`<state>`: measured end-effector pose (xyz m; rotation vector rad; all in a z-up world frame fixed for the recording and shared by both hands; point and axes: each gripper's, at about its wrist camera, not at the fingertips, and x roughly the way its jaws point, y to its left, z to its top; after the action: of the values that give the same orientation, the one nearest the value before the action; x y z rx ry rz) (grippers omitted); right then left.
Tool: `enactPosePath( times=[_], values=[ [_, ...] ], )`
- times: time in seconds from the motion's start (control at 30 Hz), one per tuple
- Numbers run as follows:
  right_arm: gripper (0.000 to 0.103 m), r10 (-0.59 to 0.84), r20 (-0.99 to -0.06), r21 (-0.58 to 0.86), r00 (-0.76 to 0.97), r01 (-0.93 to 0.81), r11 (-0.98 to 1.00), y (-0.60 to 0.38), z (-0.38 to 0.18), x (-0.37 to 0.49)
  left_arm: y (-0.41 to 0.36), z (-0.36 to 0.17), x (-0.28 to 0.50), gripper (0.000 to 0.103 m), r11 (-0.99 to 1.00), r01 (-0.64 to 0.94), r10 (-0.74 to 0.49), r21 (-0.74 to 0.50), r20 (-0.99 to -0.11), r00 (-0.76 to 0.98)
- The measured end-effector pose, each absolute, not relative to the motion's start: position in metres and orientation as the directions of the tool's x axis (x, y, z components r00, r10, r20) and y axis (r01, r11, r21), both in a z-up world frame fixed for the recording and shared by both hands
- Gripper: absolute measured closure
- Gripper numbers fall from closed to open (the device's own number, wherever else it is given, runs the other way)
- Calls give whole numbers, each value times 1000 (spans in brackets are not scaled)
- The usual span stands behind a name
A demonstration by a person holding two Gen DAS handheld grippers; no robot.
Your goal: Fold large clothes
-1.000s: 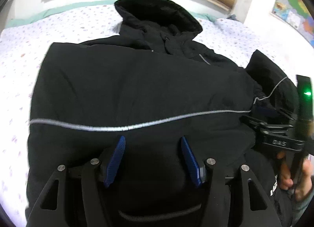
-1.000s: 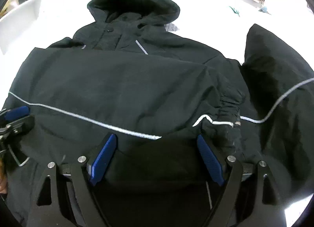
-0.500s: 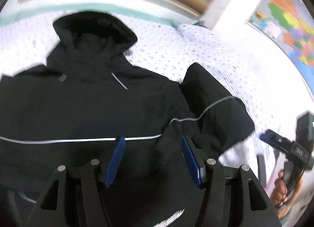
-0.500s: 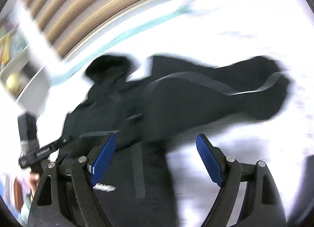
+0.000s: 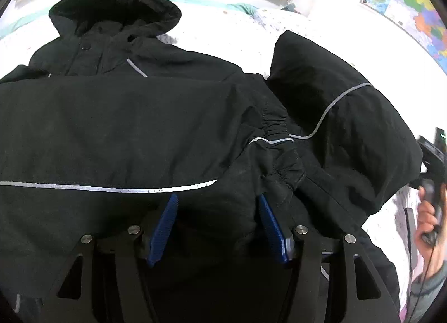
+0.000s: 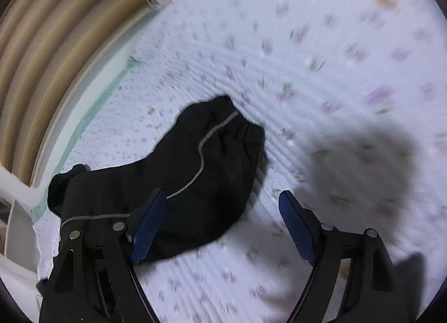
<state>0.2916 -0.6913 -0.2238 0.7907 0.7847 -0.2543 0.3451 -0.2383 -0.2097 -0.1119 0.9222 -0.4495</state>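
Note:
A black hooded jacket [image 5: 125, 127] with grey reflective piping lies on a bed, hood at the far end. One sleeve is folded across the chest, its elastic cuff [image 5: 279, 138] near the middle. The other sleeve [image 5: 343, 133] sticks out to the right; it also shows in the right wrist view [image 6: 201, 166]. My left gripper [image 5: 218, 208] is open and empty just above the jacket's lower body. My right gripper [image 6: 220, 205] is open and empty over the outstretched sleeve and the sheet; it also shows at the right edge of the left wrist view [image 5: 431, 155].
The bed has a white sheet with small flowers [image 6: 321, 66]. A wooden slatted headboard [image 6: 56, 52] runs along the far side. A colourful map [image 5: 408, 7] hangs on the wall at the right. White furniture [image 6: 14, 183] stands by the bed's left.
The left gripper shifted right along the jacket and stays open. The right gripper swung away to the right, from over the jacket body to over the outstretched sleeve and sheet.

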Motion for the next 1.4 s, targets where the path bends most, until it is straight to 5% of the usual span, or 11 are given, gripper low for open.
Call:
enactPosePath(
  times=[0.2,0.23,0.3,0.4,0.57,0.63,0.87,1.07,1.4],
  values=[
    [26,96,-726,554,681,495,670,-680,-257,339,-245,-213,337,35,902,351,-412,-249,-735,538],
    [34,101,-718,551,689,474,687,-677,-256,347,-245,-213,335,35,902,353,-414,-249,-733,540],
    [73,91,-734,517,673,468,716,-671,-256,358,-245,-213,335,35,900,356,-418,-251,-729,542],
    [87,55,-720,491,692,452,745,-667,-241,351,-245,-213,334,35,898,359,-422,-254,-726,543],
    [88,-353,-668,208,656,620,757,-671,-182,309,-242,-214,335,35,895,361,-430,-261,-720,545],
    [88,-414,-661,173,626,664,728,-683,-171,297,-242,-214,334,35,894,362,-432,-264,-718,546],
    [88,-322,-716,227,619,643,732,-689,-182,291,-239,-210,335,35,889,361,-444,-281,-722,531],
    [88,-230,-693,191,683,482,855,-617,-130,301,-191,-133,317,39,848,392,-528,-357,-641,558],
    [88,42,-633,198,773,109,974,-411,-43,320,-38,-46,269,39,925,234,-377,-300,-637,672]
  ],
)
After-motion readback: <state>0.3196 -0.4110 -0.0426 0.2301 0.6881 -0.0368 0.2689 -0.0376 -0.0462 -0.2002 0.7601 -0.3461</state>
